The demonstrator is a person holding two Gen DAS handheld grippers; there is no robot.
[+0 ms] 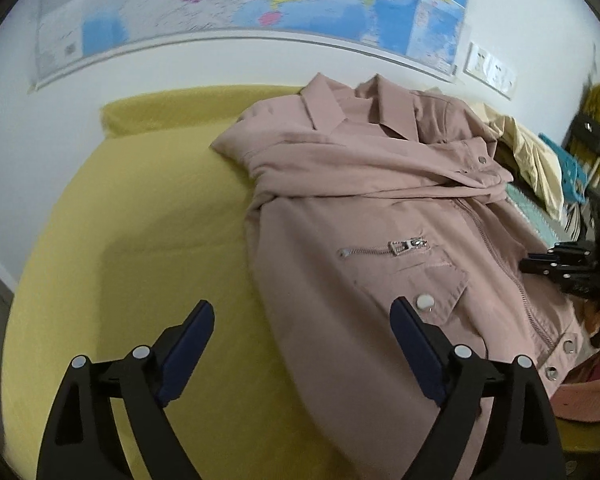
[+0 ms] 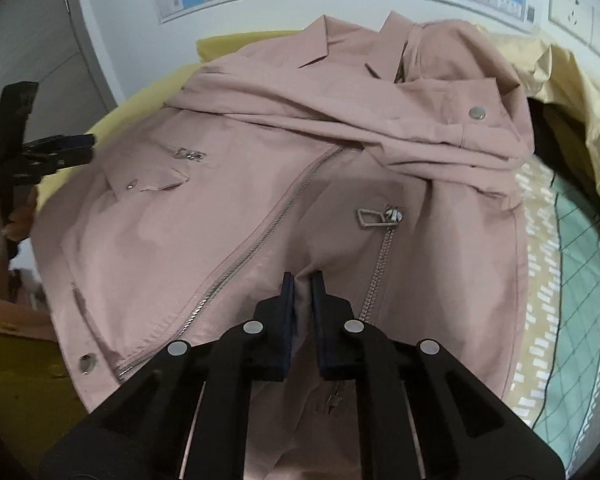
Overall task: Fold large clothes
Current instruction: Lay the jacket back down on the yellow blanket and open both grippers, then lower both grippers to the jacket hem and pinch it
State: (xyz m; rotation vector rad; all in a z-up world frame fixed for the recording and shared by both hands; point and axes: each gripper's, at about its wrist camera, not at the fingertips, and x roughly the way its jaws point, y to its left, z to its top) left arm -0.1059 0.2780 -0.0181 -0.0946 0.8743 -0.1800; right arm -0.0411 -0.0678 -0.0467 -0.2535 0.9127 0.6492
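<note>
Your left gripper (image 1: 302,320) had its jaws wide apart with nothing between them, hanging over the left side edge of the pink jacket (image 1: 364,216), one finger above bare yellow cover (image 1: 152,216), the other above the flap pocket (image 1: 424,280). No contact with the cloth that I could see.

Your right gripper (image 2: 302,282) was clamped together on a pinch of the jacket's front panel, between the diagonal main zipper (image 2: 260,236) and the shorter zipper (image 2: 380,264) with the ring pull. Fabric ridge stood up between the pads.

The jacket lay front-up on the yellow-covered bed, collar (image 1: 340,108) toward the wall edge under the map (image 1: 260,4), hem toward you. Both sleeves were folded across the chest; the upper cuff with its snap (image 2: 477,112) sat at the right side. The jacket's right edge ran over a teal patterned sheet (image 2: 572,264), with a pale yellow garment (image 2: 572,76) bunched near the far right corner.

In the right wrist view, your left gripper showed at the left edge beside the jacket.
</note>
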